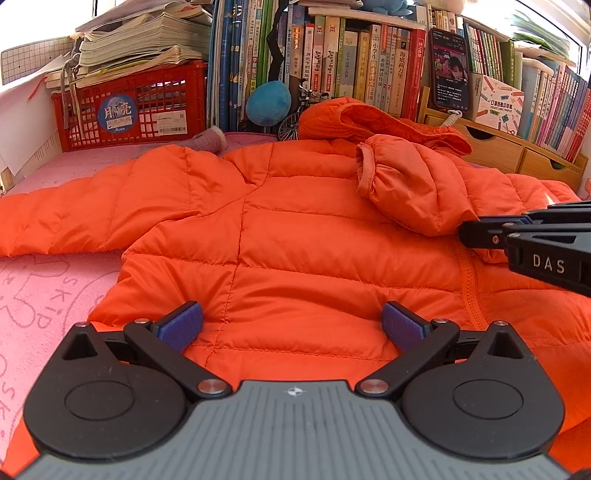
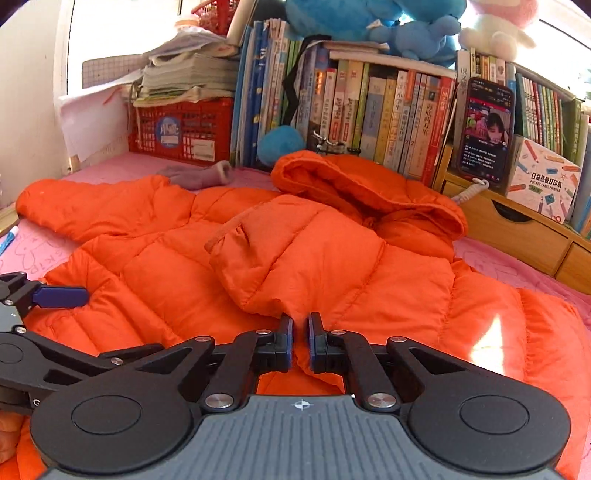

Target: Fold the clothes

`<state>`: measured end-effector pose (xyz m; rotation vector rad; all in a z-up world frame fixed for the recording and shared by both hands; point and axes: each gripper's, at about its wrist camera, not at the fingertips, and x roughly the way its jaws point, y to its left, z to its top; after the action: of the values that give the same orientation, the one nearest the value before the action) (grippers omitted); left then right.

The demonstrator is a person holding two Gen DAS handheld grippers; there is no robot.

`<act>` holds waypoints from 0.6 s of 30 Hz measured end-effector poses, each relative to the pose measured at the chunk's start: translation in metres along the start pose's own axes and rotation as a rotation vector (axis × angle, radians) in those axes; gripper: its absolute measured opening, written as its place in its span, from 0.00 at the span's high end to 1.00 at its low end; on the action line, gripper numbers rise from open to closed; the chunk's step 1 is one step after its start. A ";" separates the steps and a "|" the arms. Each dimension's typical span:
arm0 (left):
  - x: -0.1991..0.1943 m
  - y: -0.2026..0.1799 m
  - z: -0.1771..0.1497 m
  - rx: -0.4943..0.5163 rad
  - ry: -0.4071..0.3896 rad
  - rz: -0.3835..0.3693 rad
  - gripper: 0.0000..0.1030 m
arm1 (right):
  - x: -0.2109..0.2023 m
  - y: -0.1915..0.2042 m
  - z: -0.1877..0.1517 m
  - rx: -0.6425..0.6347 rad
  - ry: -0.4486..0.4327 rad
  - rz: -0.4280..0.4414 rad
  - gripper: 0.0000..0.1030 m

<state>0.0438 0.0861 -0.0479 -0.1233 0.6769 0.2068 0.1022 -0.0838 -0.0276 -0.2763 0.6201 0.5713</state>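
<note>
Orange puffer jacket lies spread back-up across the pink printed mat, filling most of my left wrist view; one sleeve runs out flat to the left, the other sleeve is folded in over the back, cuff up. My left gripper sits over the hem with its jaws wide, blue pads apart and nothing between them. Behind the jacket I see a red crate loaded with stacked papers, a long row of upright books, a blue plush ball, a small model bicycle, and a phone with a lit screen propped above wooden drawers. My right gripper comes in from the right edge, right beside the folded sleeve. Over to the right wrist view: the jaws are nearly together, and a ridge of orange fabric shows in the narrow gap, so I read the right gripper as pinching the jacket just below the folded sleeve. The hood is bunched toward the books. A grey sock lies on the mat by the crate, and blue plush toys sit on top of the books.
</note>
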 end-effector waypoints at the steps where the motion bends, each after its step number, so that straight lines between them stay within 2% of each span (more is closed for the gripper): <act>1: 0.000 0.000 0.000 0.001 0.000 0.001 0.00 | 0.000 0.000 -0.003 0.008 0.004 0.000 0.90; 5: 0.001 -0.001 0.000 0.004 0.002 0.004 0.00 | -0.004 -0.007 -0.007 0.046 0.006 0.024 0.87; 7: 0.001 -0.001 0.001 0.005 0.003 0.005 0.00 | -0.010 -0.011 -0.007 0.067 0.003 0.066 0.80; 9: 0.001 0.000 0.001 0.006 0.003 0.006 0.00 | -0.017 -0.016 -0.008 0.092 -0.007 0.122 0.65; 11: 0.001 -0.001 0.001 0.007 0.004 0.006 0.00 | -0.026 -0.022 -0.007 0.132 -0.038 0.211 0.40; 13: 0.001 -0.001 0.001 0.007 0.004 0.006 0.00 | -0.033 -0.030 -0.006 0.183 -0.072 0.285 0.31; 15: 0.001 -0.001 0.001 0.007 0.004 0.006 0.00 | -0.037 -0.039 -0.002 0.252 -0.109 0.325 0.29; 18: 0.001 -0.001 0.000 0.007 0.004 0.006 0.00 | -0.032 -0.056 0.009 0.390 -0.167 0.253 0.28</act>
<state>0.0449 0.0856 -0.0483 -0.1148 0.6820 0.2097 0.1178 -0.1394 0.0032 0.2178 0.5942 0.6940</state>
